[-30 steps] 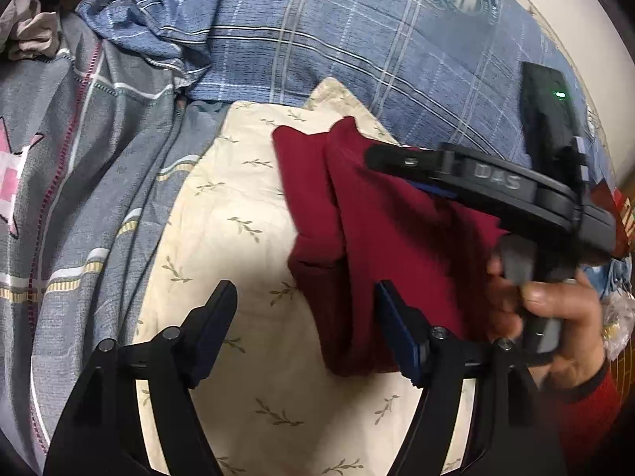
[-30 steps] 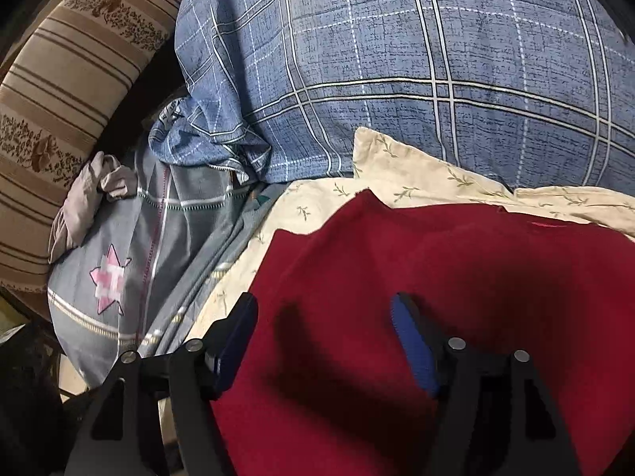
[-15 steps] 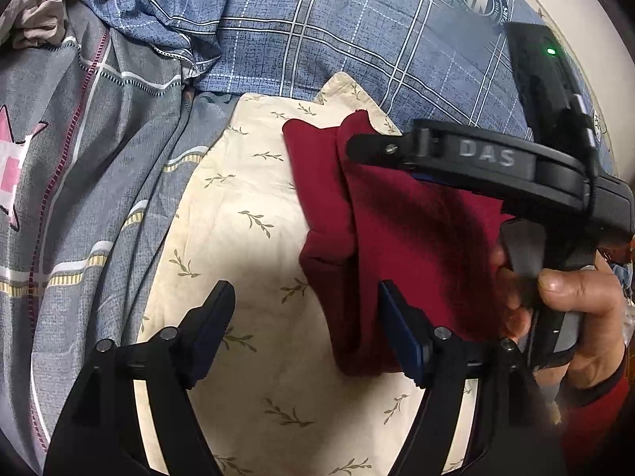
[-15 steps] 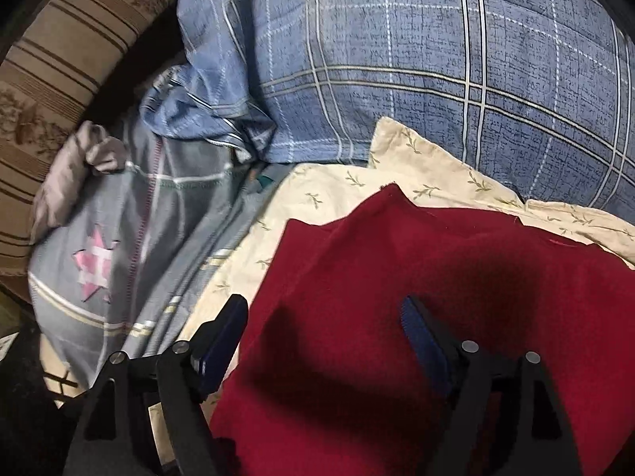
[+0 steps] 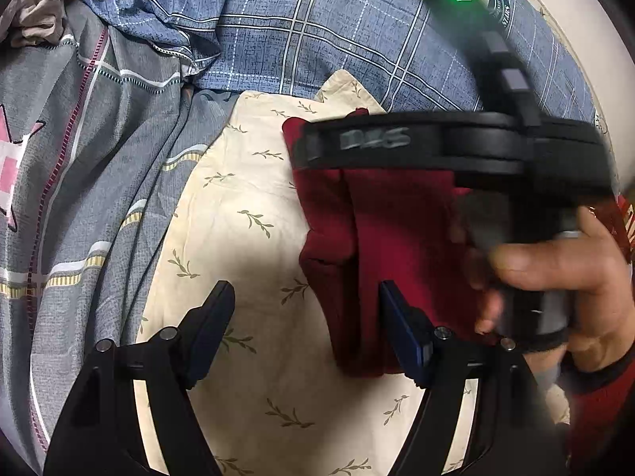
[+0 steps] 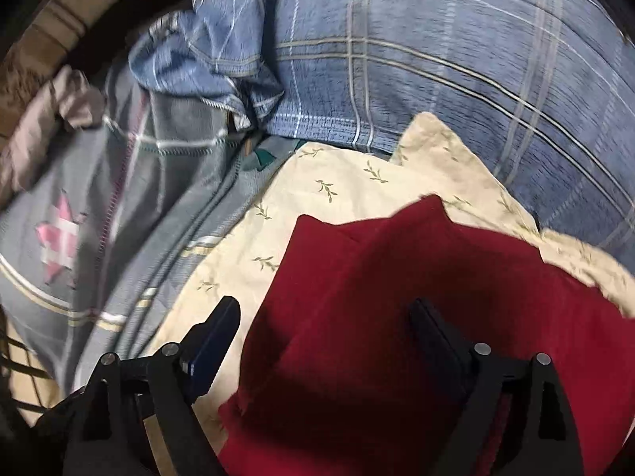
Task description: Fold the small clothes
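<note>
A dark red garment lies folded on a cream cloth with a leaf print. It also shows in the right wrist view. My left gripper is open and empty, low over the cream cloth, its right finger by the garment's lower left edge. My right gripper is open and empty, hovering over the red garment. The right gripper's body, held in a hand, crosses the left wrist view above the garment and hides part of it.
A blue plaid quilt bulges behind the cream cloth. A grey patterned blanket with a pink star lies to the left. A striped brown cushion and a crumpled beige cloth are at the far left.
The right gripper has lifted and pulled back from the red garment, rising in the left wrist view. The left gripper has shifted slightly. The garment stays put.
</note>
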### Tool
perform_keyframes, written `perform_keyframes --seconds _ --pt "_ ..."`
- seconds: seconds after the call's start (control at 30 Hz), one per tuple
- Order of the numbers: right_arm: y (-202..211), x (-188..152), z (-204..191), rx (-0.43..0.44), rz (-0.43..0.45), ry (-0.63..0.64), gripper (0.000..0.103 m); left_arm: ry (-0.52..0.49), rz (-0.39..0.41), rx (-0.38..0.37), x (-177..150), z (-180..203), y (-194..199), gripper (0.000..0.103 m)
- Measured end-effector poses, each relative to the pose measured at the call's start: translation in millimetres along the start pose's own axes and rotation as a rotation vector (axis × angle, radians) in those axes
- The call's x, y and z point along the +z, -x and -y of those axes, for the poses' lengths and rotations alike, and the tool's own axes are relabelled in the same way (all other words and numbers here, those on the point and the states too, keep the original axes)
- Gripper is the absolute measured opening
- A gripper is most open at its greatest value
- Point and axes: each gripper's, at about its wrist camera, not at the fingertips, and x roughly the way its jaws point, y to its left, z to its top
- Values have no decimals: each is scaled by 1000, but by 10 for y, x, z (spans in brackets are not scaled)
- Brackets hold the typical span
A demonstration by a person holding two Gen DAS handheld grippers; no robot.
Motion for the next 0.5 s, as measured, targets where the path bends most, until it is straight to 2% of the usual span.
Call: perform_keyframes --seconds 0.07,0.13,0.2,0.23,0.27,0.3,0.43,0.5 --pt "-134 -12 -11 -41 1 10 87 15 4 -18 20 -15 -10 74" --pt "-197 -56 24 -70 34 5 76 38 1 -39 45 -27 -41 74" --pt "-139 -92 112 -53 68 -13 52 45 -8 -55 62 -14 -74 74" --pt "-66 -103 207 -2 79 -37 45 40 -9 -59 62 4 -78 74" --pt "-11 -105 273 38 85 -52 29 26 -5 -70 64 38 -79 74" --pt "51 -105 334 78 92 -63 20 18 4 -90 71 69 -77 74" --pt "337 -128 460 103 154 -77 18 24 15 -232 146 183 -112 74" --pt "405 -143 498 113 159 -83 18 13 31 -232 187 249 -138 74"
